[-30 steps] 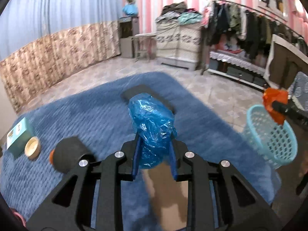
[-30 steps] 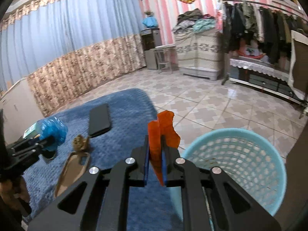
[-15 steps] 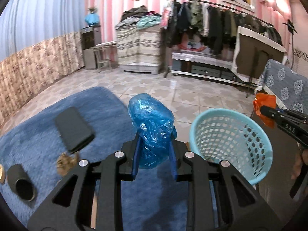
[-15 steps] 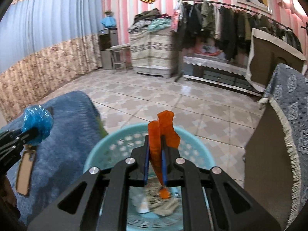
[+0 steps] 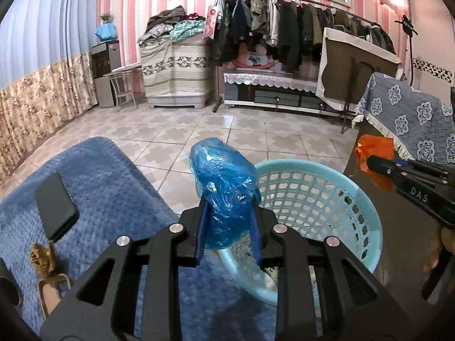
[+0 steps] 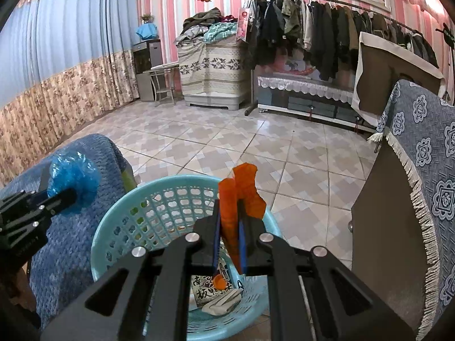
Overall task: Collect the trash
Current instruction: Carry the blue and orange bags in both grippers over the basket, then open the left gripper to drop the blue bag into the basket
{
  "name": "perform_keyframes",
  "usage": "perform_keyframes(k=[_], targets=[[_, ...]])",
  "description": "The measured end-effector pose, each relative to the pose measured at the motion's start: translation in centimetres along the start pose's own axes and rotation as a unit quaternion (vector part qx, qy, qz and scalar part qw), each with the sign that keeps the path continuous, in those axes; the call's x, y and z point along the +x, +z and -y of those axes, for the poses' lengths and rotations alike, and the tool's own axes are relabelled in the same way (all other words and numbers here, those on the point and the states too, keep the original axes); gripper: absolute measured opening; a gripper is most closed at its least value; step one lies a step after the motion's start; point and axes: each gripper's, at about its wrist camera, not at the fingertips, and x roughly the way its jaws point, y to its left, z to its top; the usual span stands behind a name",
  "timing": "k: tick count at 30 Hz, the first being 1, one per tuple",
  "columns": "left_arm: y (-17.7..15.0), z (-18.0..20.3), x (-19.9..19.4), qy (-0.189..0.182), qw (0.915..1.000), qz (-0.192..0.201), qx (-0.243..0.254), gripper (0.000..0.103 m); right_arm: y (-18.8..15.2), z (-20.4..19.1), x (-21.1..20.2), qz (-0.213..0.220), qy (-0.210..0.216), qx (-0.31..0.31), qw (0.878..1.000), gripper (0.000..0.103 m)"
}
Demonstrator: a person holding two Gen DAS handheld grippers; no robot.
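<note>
My left gripper pinches a blue bag between its fingers. The bag is thin, crinkled, glossy plastic, bunched into a rounded lump that bulges above the fingers, see-through enough at its lower edge to show folds inside. It hangs at the near left rim of the basket, over the edge where the blue blanket ends.

My right gripper has its fingers pressed nearly together on an orange bag. This one is a flat, crumpled strip of translucent plastic, standing upright with a ragged top, and a small orange tail hangs below the fingers. It is held right over the basket's mouth.

The basket is pale turquoise plastic with a lattice wall, standing on the tiled floor. Inside it lie a printed wrapper and some whitish scraps.

On the blanket to the left sit a black phone and a brown clip.
</note>
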Motion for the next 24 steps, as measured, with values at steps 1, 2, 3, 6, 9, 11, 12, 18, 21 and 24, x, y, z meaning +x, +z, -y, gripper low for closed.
perform_keyframes(k=[1, 2, 3, 6, 9, 11, 12, 18, 21, 24], targets=[[0.1, 0.2, 0.3, -0.003, 1.0, -0.004, -0.001, 0.024, 0.0, 0.1, 0.0, -0.001, -0.002, 0.001, 1.0, 0.011], [0.1, 0.5, 0.5, -0.006, 1.0, -0.007, -0.003, 0.024, -0.1, 0.5, 0.2, -0.003, -0.004, 0.001, 1.0, 0.011], [0.1, 0.7, 0.8, -0.011, 0.9999, -0.011, -0.004, 0.024, -0.2, 0.7, 0.2, -0.005, -0.008, 0.001, 1.0, 0.011], [0.4, 1.8, 1.5, -0.016, 0.9997, -0.017, 0.005, 0.024, -0.5, 1.0, 0.4, -0.011, -0.013, 0.004, 1.0, 0.011], [0.3, 2.8, 2.5, -0.022, 0.9991, -0.029, 0.021, 0.024, -0.5, 1.2, 0.6, -0.013, -0.013, 0.006, 1.0, 0.011], [0.4, 3.5, 3.1, -0.029, 0.9988, -0.033, 0.025, 0.024, -0.7, 1.3, 0.6, -0.015, -0.013, 0.007, 1.0, 0.011], [0.4, 3.8, 3.3, -0.031, 0.9986, -0.034, 0.027, 0.024, -0.7, 1.3, 0.7, -0.016, -0.012, 0.008, 1.0, 0.011], [0.4, 4.7, 4.3, -0.03, 0.9983, -0.035, 0.036, 0.044, -0.7, 1.7, 1.1, -0.022, -0.013, 0.017, 1.0, 0.011], [0.5, 4.5, 4.2, -0.024, 0.9987, -0.031, 0.033, 0.059, -0.9, 1.7, 1.1, -0.024, -0.013, 0.02, 0.999, 0.011], [0.7, 3.7, 3.8, -0.012, 0.9993, -0.025, 0.025, 0.071, -1.0, 1.7, 1.1, -0.024, -0.013, 0.02, 0.999, 0.011]])
